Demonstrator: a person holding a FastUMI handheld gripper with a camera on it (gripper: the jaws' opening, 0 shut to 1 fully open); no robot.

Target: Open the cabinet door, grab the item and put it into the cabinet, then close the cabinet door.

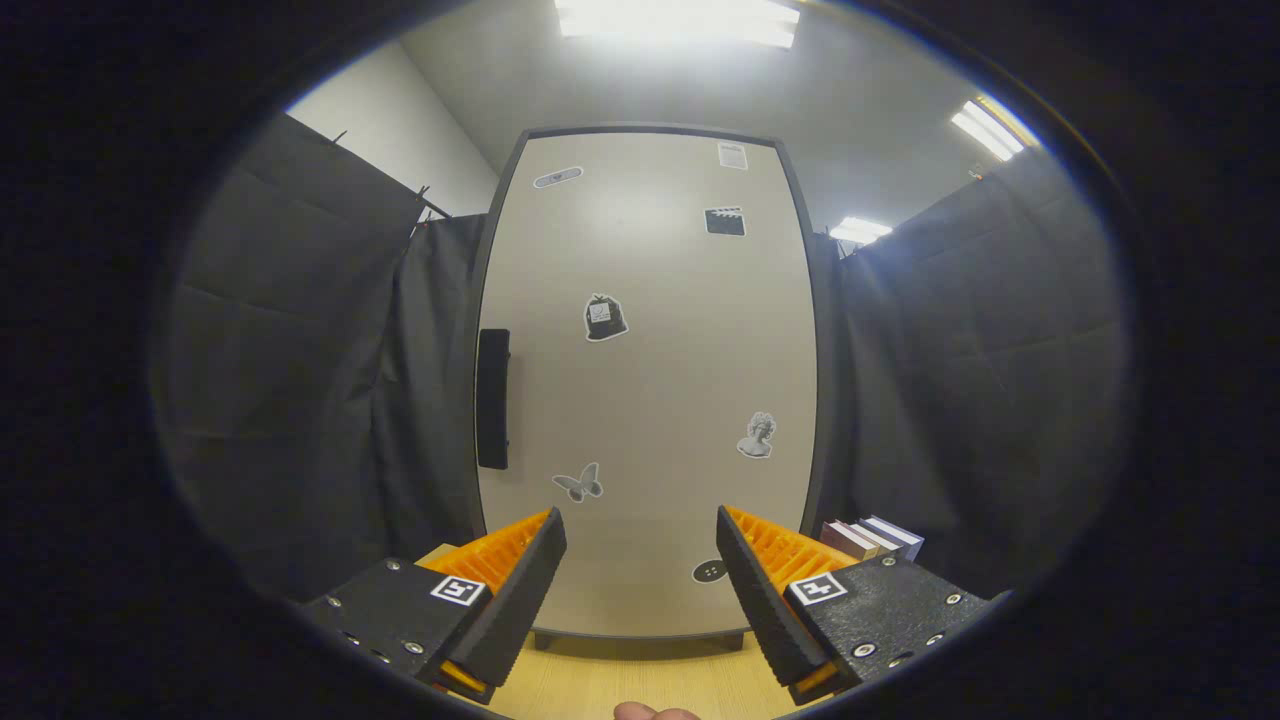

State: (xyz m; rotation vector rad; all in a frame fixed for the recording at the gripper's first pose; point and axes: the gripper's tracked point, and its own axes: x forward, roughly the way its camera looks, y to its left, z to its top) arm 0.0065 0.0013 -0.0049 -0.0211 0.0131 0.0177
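Nothing sits in the wide-open hand-held gripper [640, 560], squared up to the shut cabinet door [650, 400], handle [492, 398] ahead-left for pulling

gripper [641, 545], fingers [520, 590] spread apart, empty

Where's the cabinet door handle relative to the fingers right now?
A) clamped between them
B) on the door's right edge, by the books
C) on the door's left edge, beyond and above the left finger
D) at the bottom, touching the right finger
C: the dark vertical handle sits on the left edge of the closed cabinet door, well beyond the open gripper, whose fingers hold nothing.
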